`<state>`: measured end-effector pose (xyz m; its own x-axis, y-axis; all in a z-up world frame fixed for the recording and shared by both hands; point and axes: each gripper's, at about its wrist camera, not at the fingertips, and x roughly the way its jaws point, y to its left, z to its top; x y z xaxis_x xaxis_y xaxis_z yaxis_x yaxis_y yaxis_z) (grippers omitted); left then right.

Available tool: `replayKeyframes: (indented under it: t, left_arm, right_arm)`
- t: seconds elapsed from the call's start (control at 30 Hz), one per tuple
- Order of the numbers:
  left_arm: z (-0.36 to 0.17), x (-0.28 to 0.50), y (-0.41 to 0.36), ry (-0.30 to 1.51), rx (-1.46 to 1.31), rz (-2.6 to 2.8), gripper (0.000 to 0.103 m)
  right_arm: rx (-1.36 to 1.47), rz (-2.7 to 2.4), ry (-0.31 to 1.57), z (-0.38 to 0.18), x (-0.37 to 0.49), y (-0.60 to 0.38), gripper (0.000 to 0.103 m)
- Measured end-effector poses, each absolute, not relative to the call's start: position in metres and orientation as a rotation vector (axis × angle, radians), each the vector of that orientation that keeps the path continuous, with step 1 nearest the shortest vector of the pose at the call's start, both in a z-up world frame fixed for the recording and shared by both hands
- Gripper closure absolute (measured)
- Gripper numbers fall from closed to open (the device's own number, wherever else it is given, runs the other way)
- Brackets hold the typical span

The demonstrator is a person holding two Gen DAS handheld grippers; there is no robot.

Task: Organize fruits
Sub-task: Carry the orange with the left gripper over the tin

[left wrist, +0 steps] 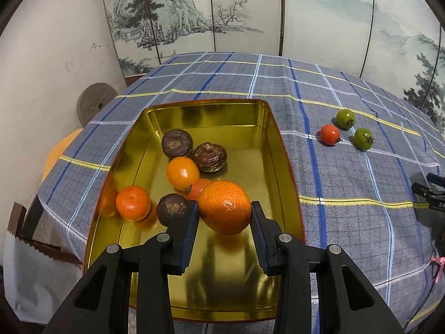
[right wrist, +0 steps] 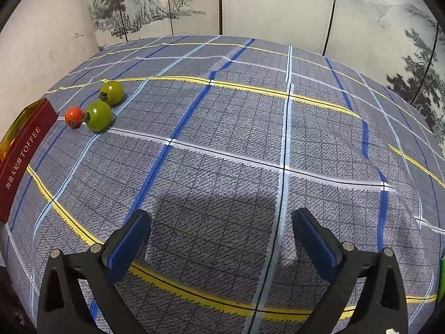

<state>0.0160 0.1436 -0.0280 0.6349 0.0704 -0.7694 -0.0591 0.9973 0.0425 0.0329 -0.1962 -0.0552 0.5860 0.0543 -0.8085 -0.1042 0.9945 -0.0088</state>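
A: Item one, the left gripper (left wrist: 224,208)?
B: Narrowed around a large orange (left wrist: 224,207), one blue pad against each side. The fruit hangs above the gold floor of the open tin (left wrist: 267,150), near the tin's front half.

A: Contents of the tin?
B: A small mandarin (left wrist: 133,203) at the left wall. A smooth orange (left wrist: 182,173) in the middle. Three dark brown wrinkled fruits: one at the back (left wrist: 177,143), one beside it (left wrist: 209,157), one (left wrist: 172,209) just left of the gripper's finger. A red-orange fruit (left wrist: 198,188) is partly hidden behind the held orange.

A: The right gripper (right wrist: 221,240)?
B: Spread wide, nothing between the pads, over bare checked cloth (right wrist: 228,150) on the desk.

A: Loose fruit on the desk?
B: Three small tomatoes in a cluster, right of the tin. A red tomato (right wrist: 74,117) touching a green tomato (right wrist: 98,116); a second green tomato (right wrist: 111,93) just behind them. All three are well apart from the right gripper.

A: Any writing?
B: The tin's red outer side reads "TOFFEE", after a row of Chinese characters too small to read.

A: Surroundings?
B: A folding screen (left wrist: 194,8) painted with mountains and pines, behind the desk.
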Motion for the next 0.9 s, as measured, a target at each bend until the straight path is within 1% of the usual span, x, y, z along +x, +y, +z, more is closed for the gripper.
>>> replayKeyframes:
  t: [0.9]
  left_arm:
    - [-0.044, 0.021, 0.152, 0.923, 0.014, 0.113, 0.064]
  right_arm:
    - [-0.057, 0.092, 0.940, -0.055, 0.033, -0.196, 0.001]
